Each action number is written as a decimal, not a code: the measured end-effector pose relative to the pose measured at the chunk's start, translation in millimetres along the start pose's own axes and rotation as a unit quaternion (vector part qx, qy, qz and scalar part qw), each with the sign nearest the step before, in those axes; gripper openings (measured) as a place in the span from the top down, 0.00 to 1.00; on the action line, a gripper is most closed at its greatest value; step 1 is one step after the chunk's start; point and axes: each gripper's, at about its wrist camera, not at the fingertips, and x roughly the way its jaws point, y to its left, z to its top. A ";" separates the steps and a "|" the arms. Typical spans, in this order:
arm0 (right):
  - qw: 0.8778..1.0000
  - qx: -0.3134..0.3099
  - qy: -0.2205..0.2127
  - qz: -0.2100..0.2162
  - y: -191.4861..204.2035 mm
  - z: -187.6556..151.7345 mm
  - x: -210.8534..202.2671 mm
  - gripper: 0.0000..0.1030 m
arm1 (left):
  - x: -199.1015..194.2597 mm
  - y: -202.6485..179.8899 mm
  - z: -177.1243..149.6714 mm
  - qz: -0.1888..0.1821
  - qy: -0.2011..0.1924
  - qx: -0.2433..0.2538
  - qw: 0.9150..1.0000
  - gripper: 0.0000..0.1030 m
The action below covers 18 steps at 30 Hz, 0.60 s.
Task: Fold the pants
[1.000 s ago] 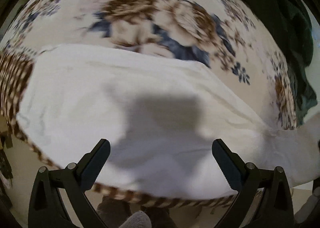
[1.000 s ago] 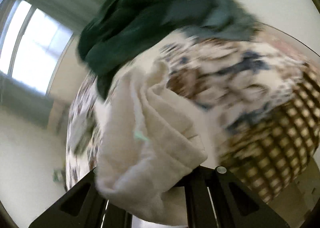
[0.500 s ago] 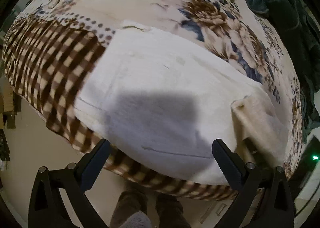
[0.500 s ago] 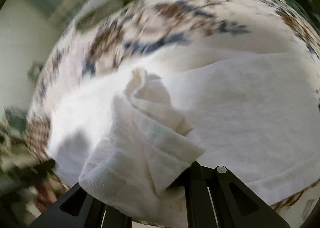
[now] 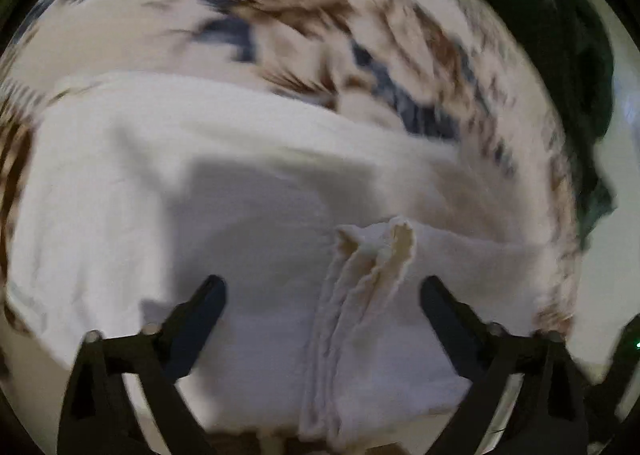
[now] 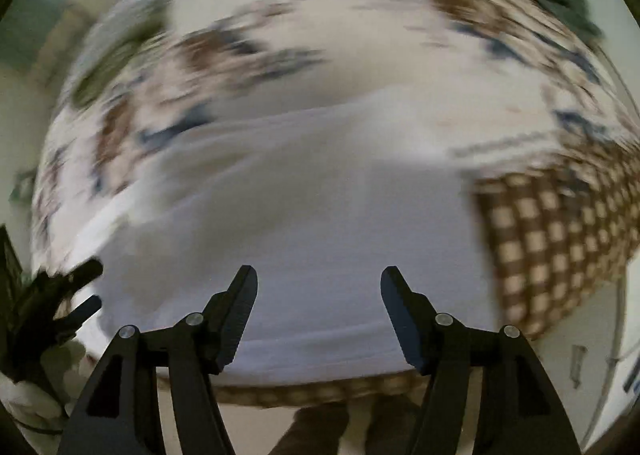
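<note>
White pants (image 5: 240, 215) lie folded flat on a floral bed blanket (image 5: 280, 15). In the left wrist view a bunched waistband end (image 5: 372, 275) lies on top of the pants, between the fingers of my open left gripper (image 5: 320, 295), which hovers just above the cloth. In the right wrist view the pants (image 6: 320, 215) spread flat below my right gripper (image 6: 318, 287), which is open and empty. The left gripper (image 6: 68, 295) shows at the left edge of that view. Both views are blurred.
A dark green garment (image 5: 560, 55) lies heaped at the blanket's far right. The brown checked border (image 6: 560, 239) of the blanket hangs over the near bed edge. An olive pillow (image 6: 104, 71) lies at the far end. The floor and a person's legs show below.
My right gripper has let go of the pants end it held and now is open over the flat cloth. The released end lies on the pants under my left gripper.
</note>
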 end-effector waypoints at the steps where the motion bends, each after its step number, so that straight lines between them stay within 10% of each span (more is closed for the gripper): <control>1: 1.000 0.013 0.006 -0.015 -17.2 6.1 3.2 0.35 | 10.8 -8.3 2.1 0.008 0.001 0.014 1.000 0.31; 2: 1.000 0.022 0.011 -0.020 -32.0 12.4 4.9 0.35 | 14.6 -13.5 3.5 0.019 -0.007 0.026 0.999 0.64; 4: 0.999 0.041 0.021 -0.018 -56.3 26.6 12.1 0.35 | 17.2 -27.4 7.1 0.025 -0.031 0.066 0.997 0.82; 18: 0.996 0.011 0.077 -0.049 -64.6 36.1 47.4 0.35 | 10.6 -8.3 7.4 -0.003 -0.048 0.020 0.999 0.78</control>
